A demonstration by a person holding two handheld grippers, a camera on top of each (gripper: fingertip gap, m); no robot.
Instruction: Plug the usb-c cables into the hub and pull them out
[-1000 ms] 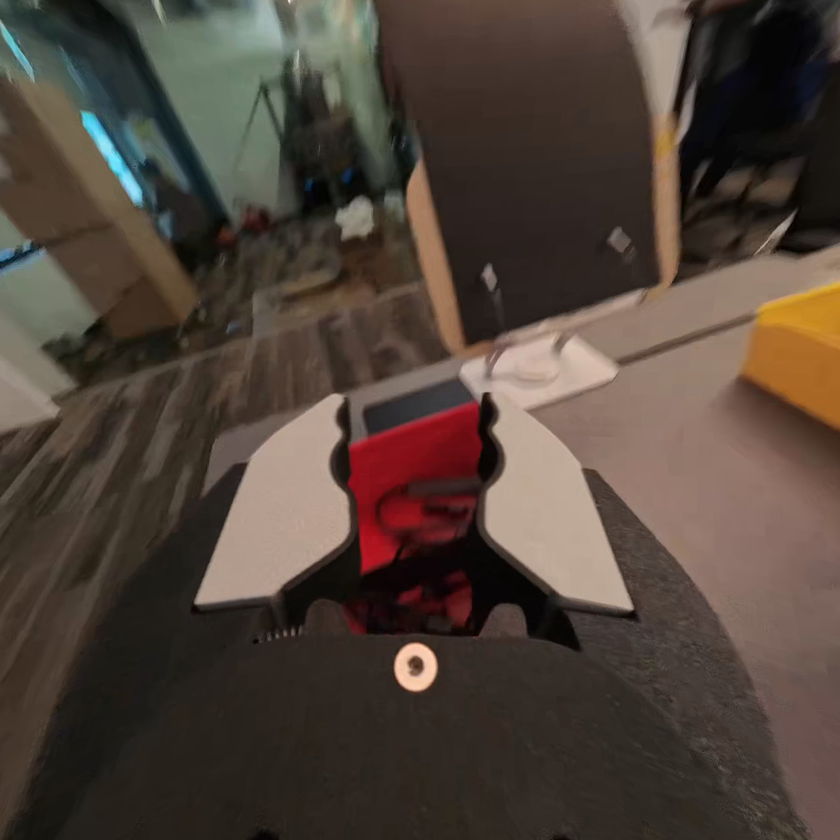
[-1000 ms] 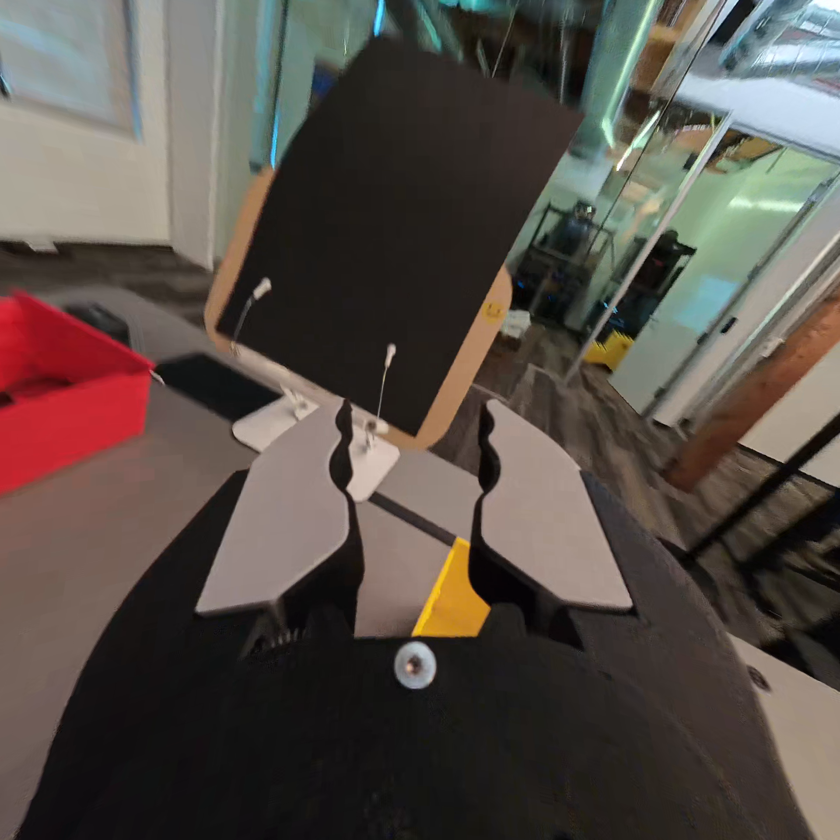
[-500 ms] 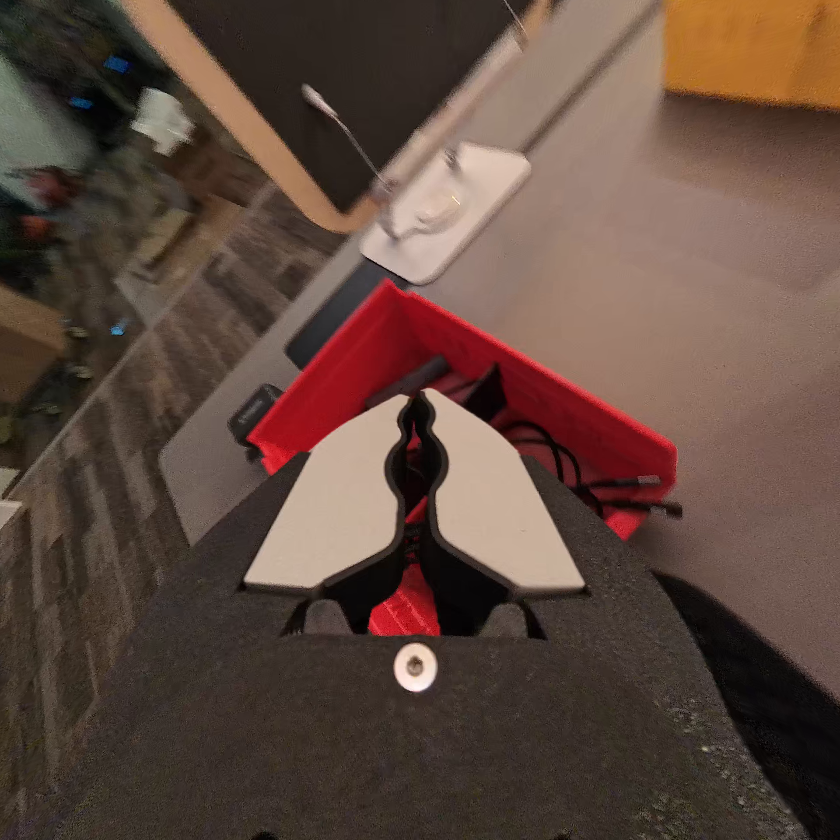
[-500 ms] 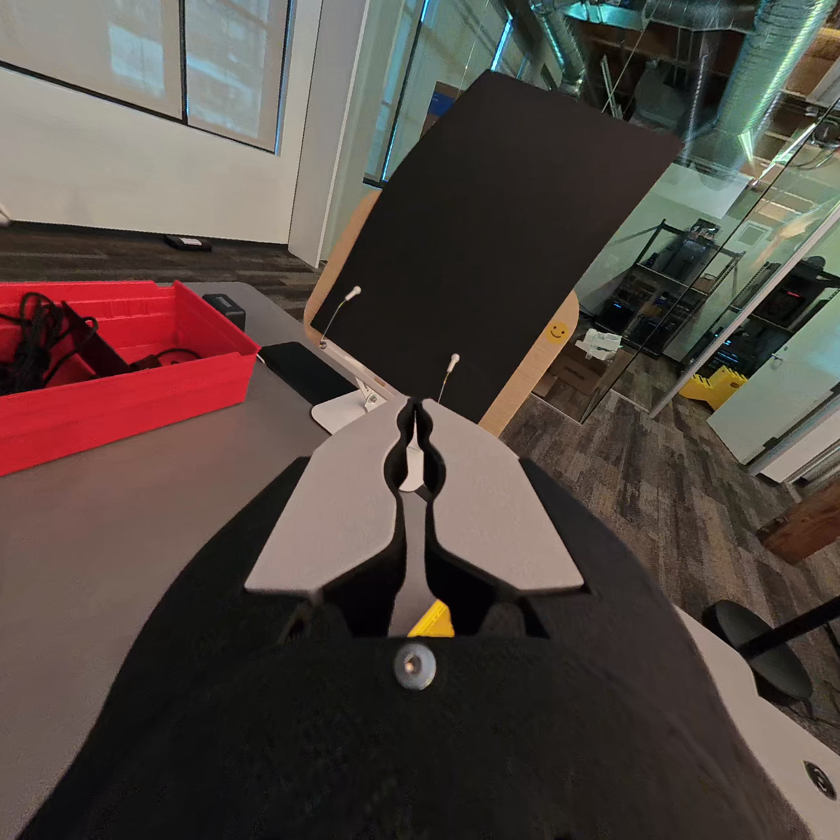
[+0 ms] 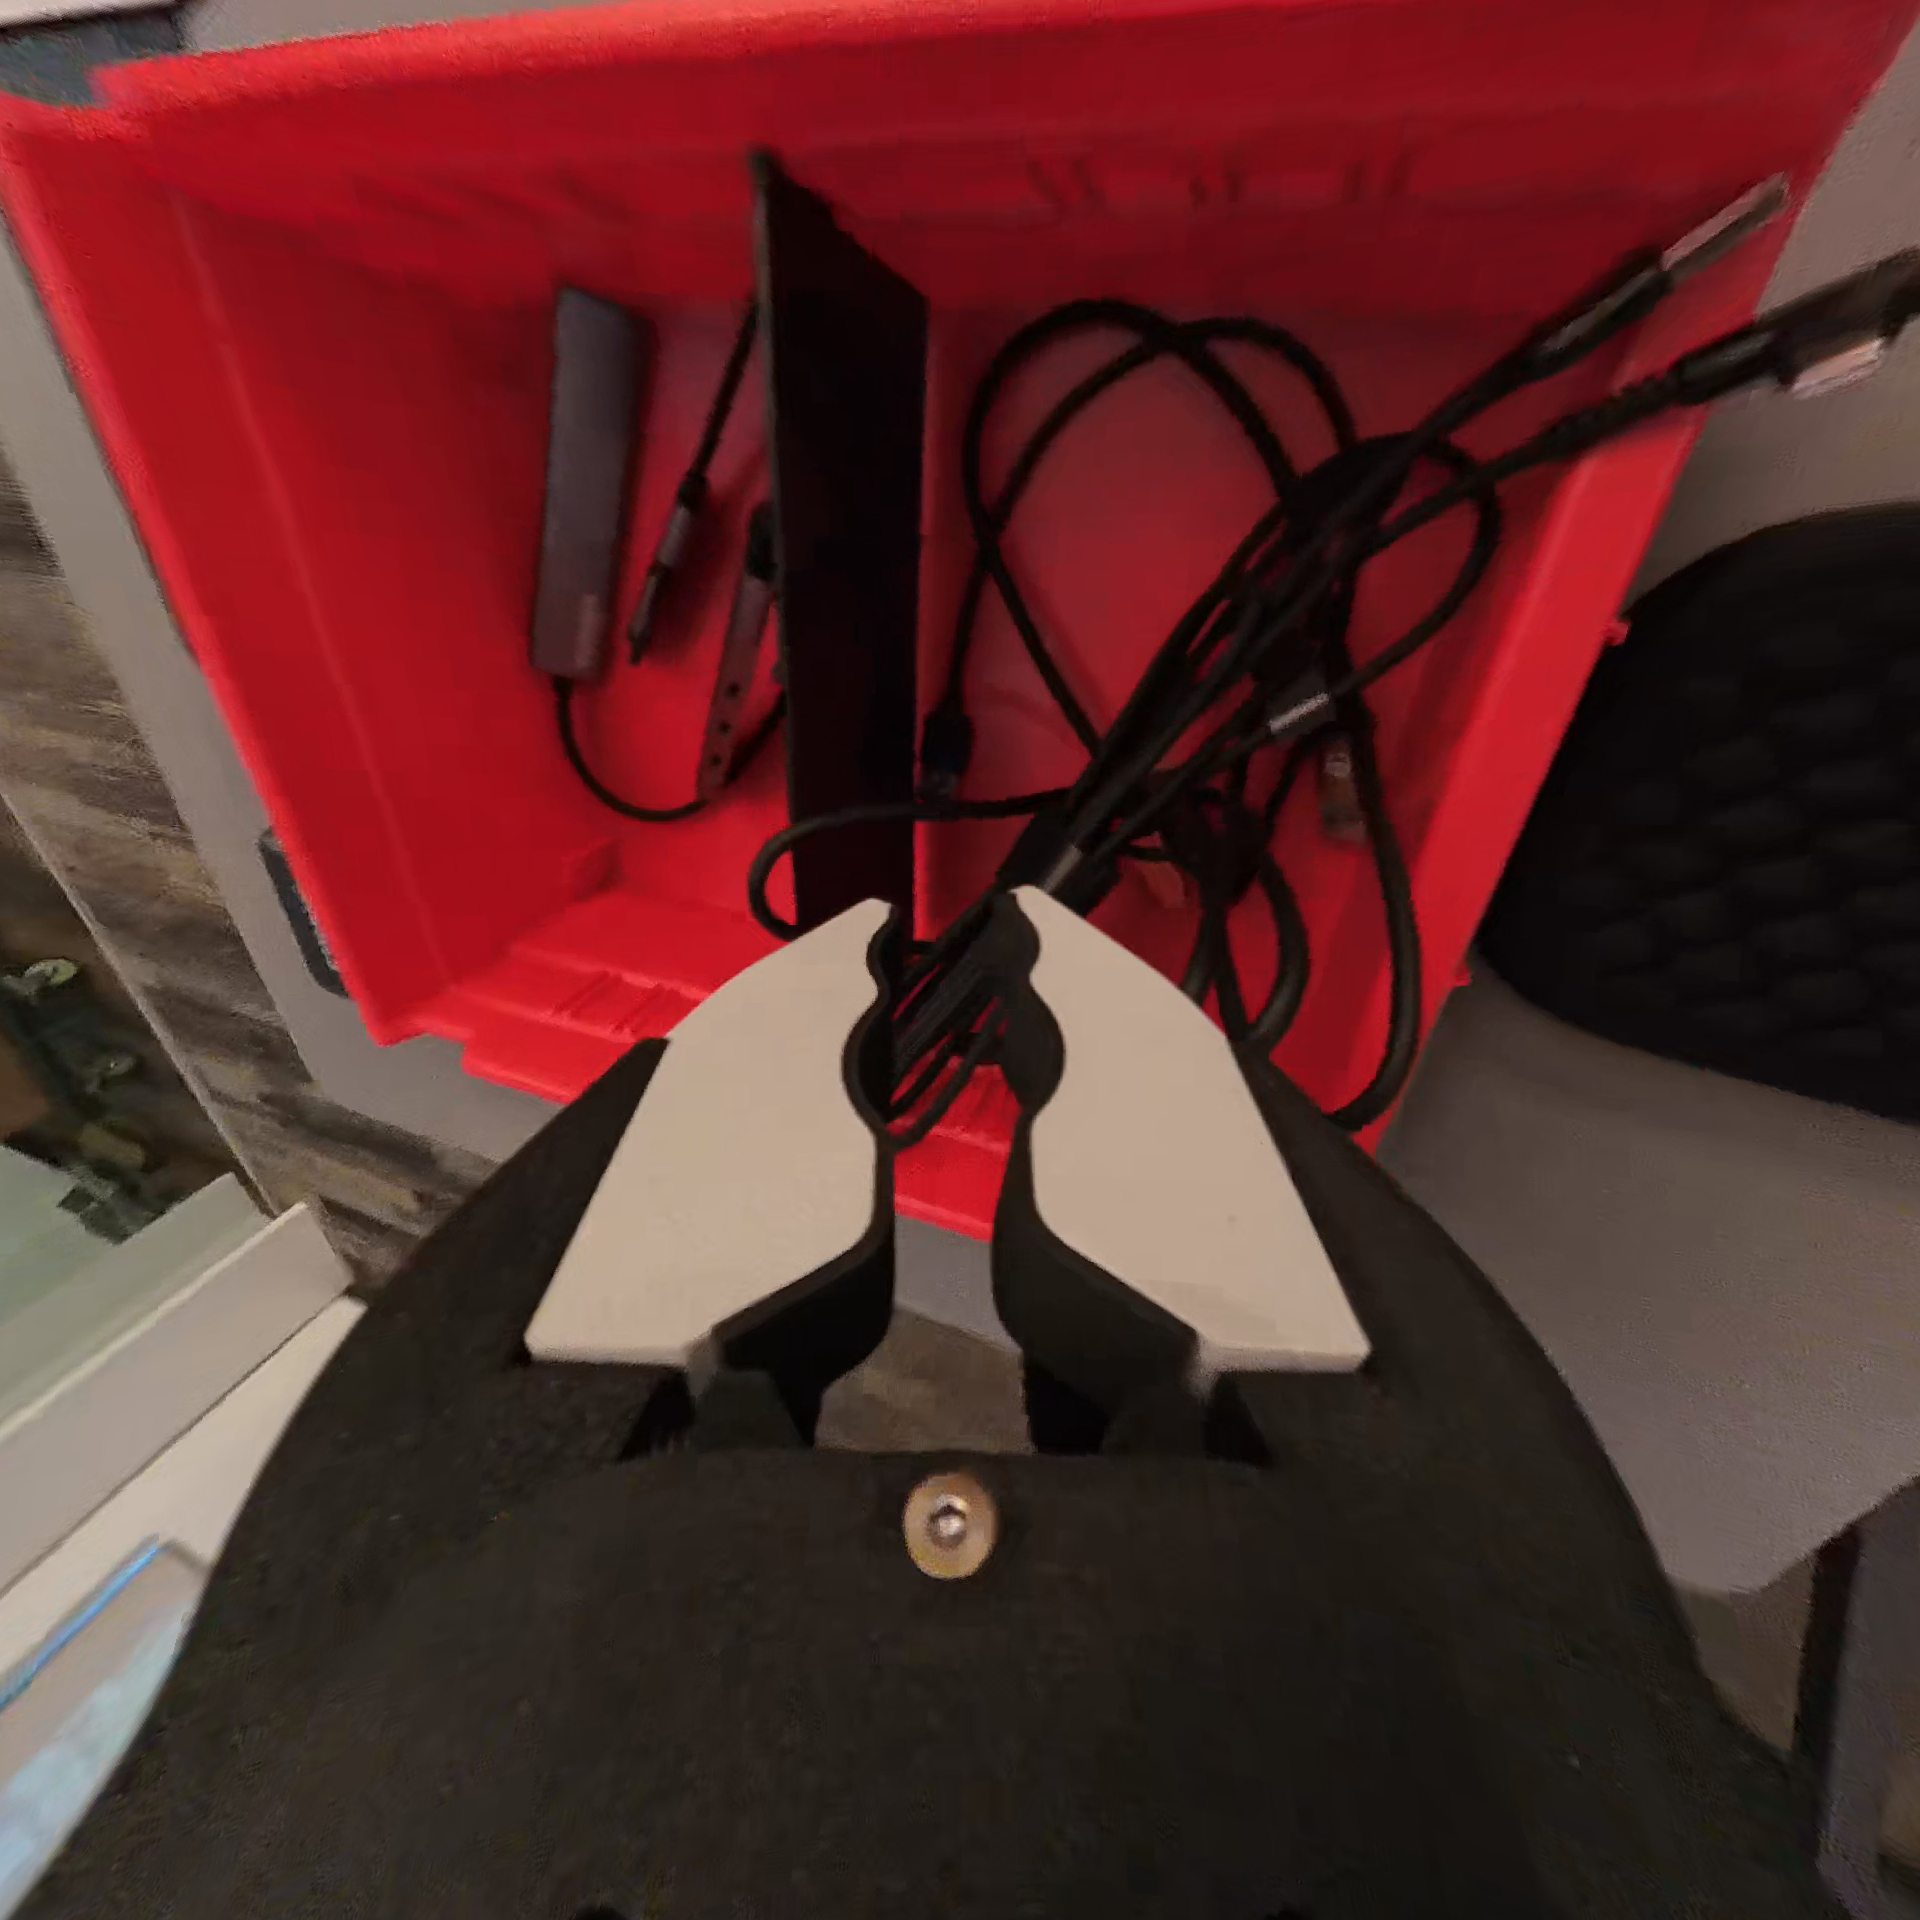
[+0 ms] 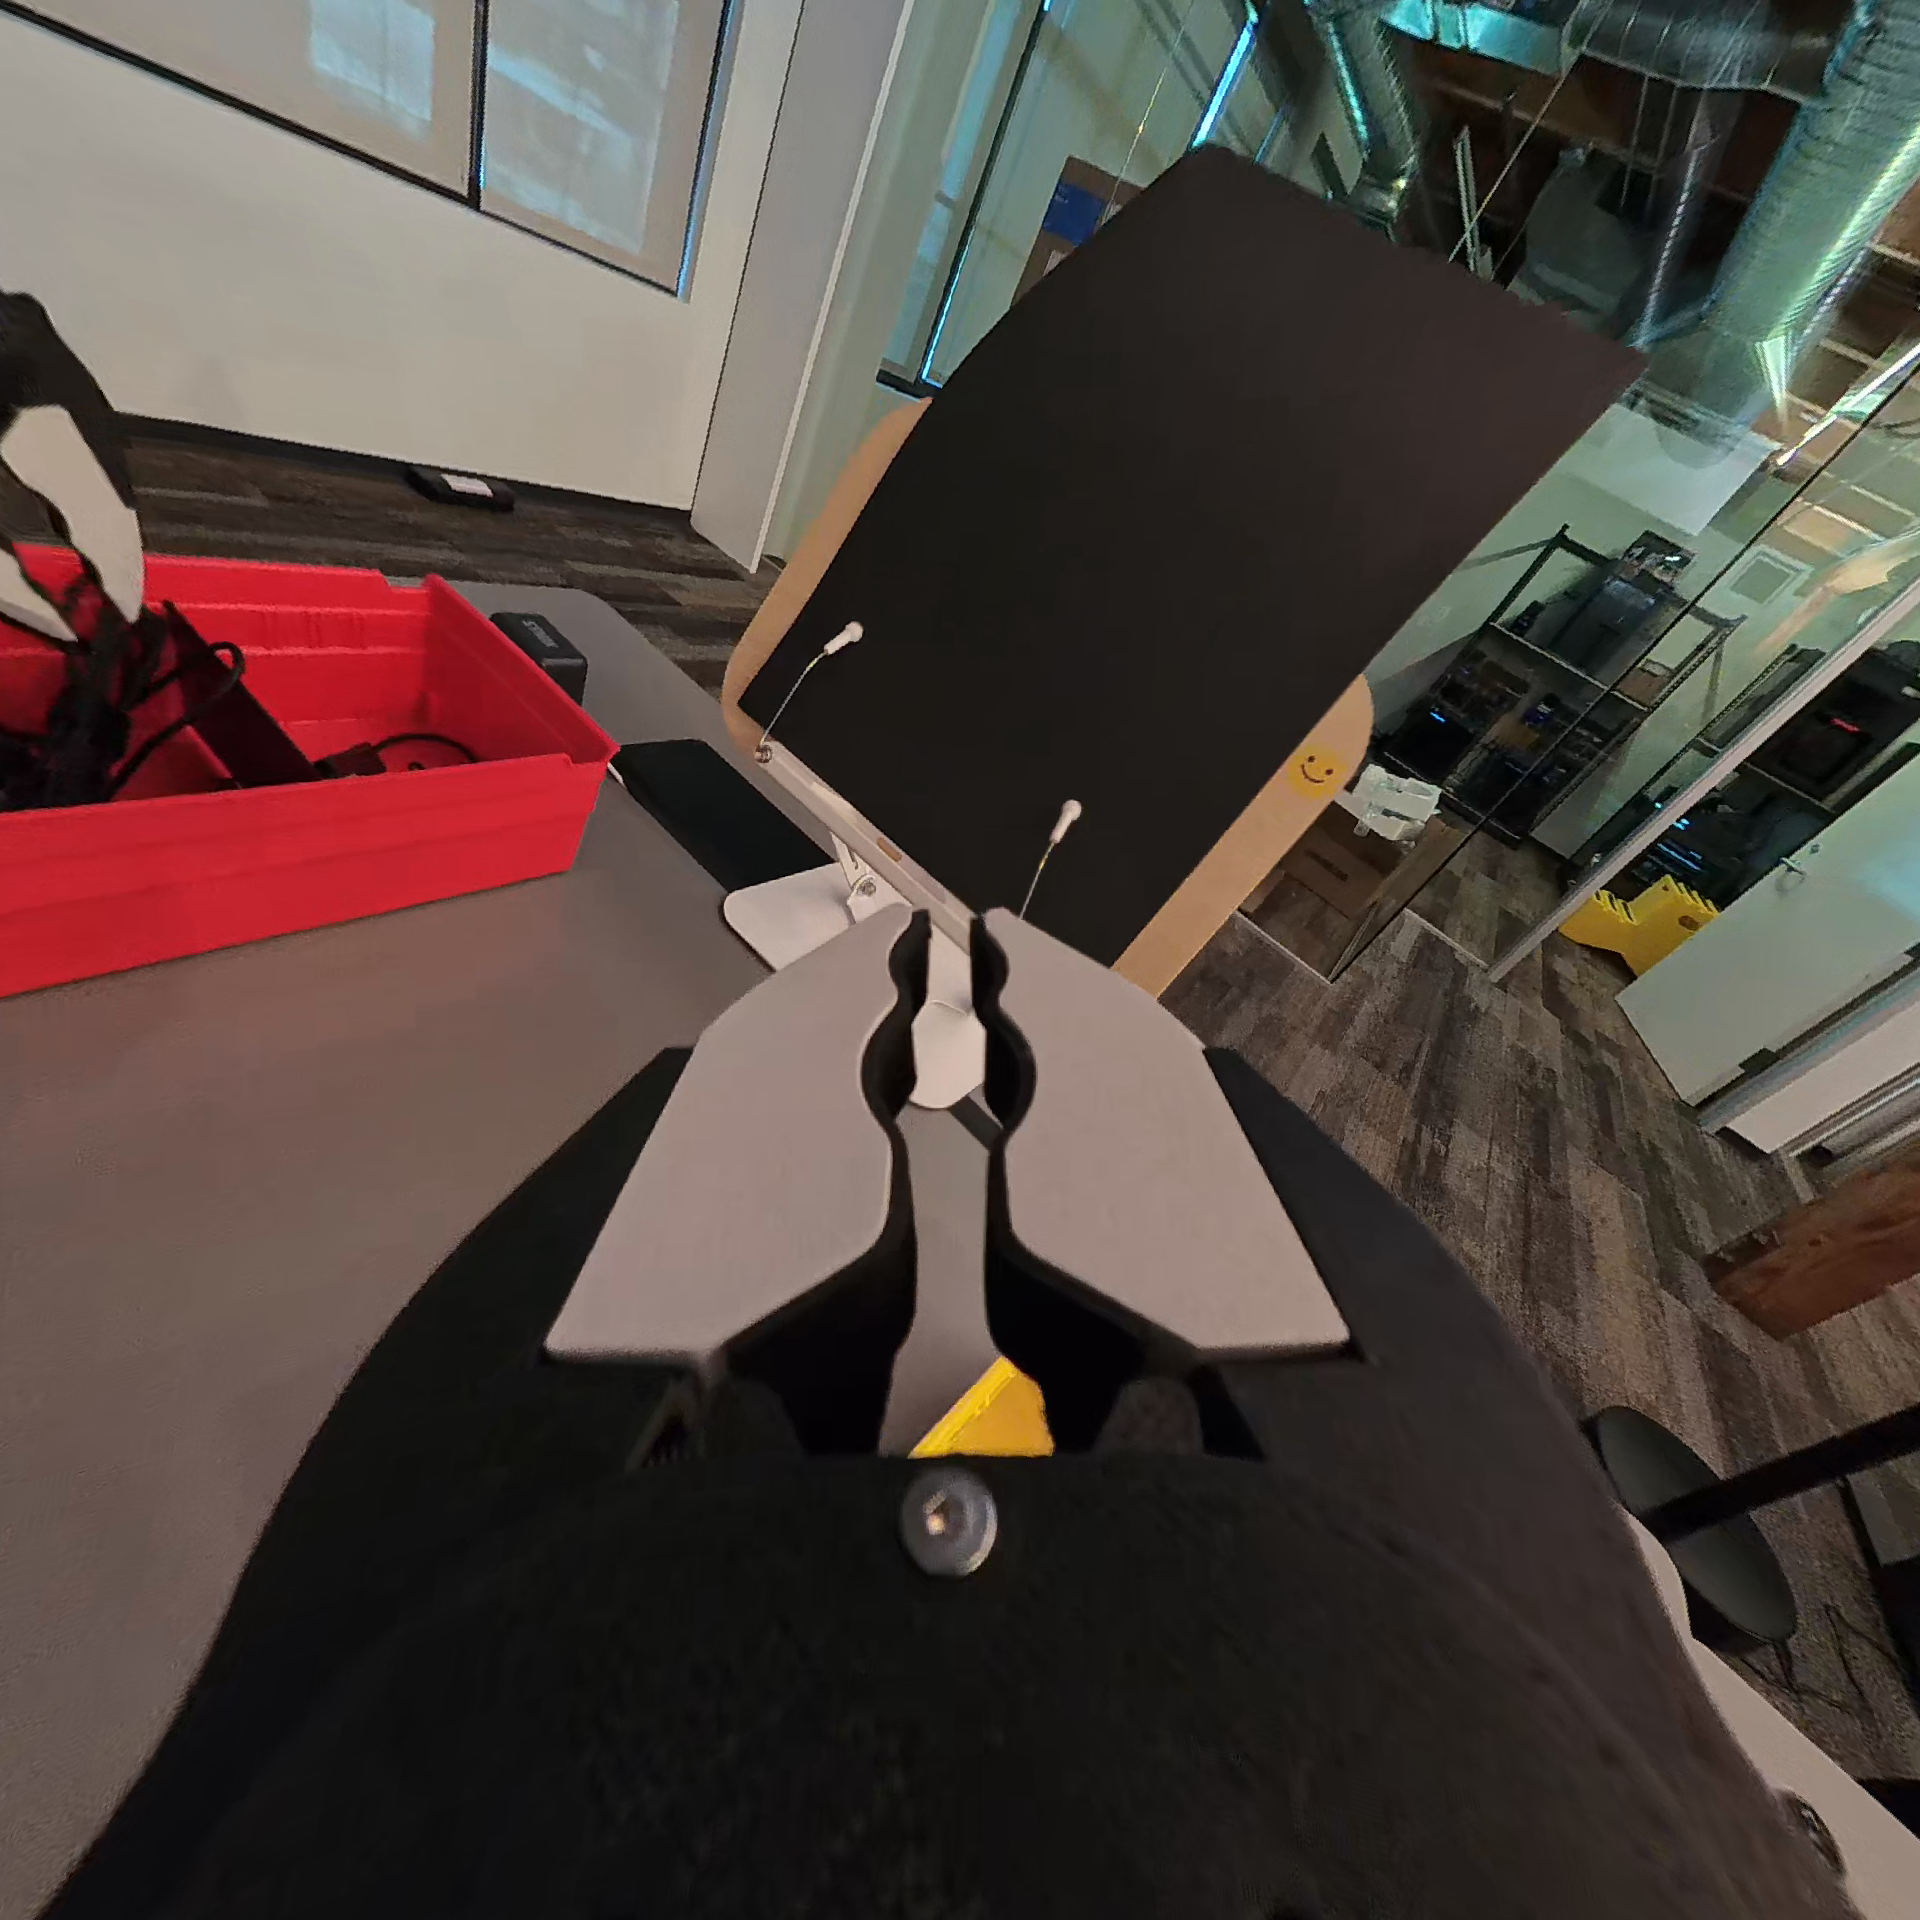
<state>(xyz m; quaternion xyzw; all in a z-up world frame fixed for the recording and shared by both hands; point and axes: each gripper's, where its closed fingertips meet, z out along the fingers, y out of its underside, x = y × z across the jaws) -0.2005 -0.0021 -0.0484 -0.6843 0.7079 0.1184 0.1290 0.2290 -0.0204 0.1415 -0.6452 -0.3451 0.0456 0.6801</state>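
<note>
The left claw is pinched on a bunch of black cables, its pads pressing the strands between them above the red bin. From there the cables trail up and to the right, and two plug ends stick out past the bin's far corner. The rest of the tangle lies in the bin's right compartment, to the right of a black divider. The right wrist view confirms it: the left claw hangs over the bin with dark strands in its tips.

The right claw is nearly pressed together, with a narrow gap between its tips and nothing in it. It hovers over the grey surface, well apart from the bin and pointing toward a white stand with a black panel behind it.

The grey hub lies in the bin's left compartment with its own short lead beside it, untouched.

Progress looks very early. No plug is in the hub, and the hub is not yet out on the surface. What seems to be in hand is fetching the cables. Left to do: free one cable from the tangle, get the hub out and steady it, seat each plug, then pull each one out. The tangle may drag extra cables along.
</note>
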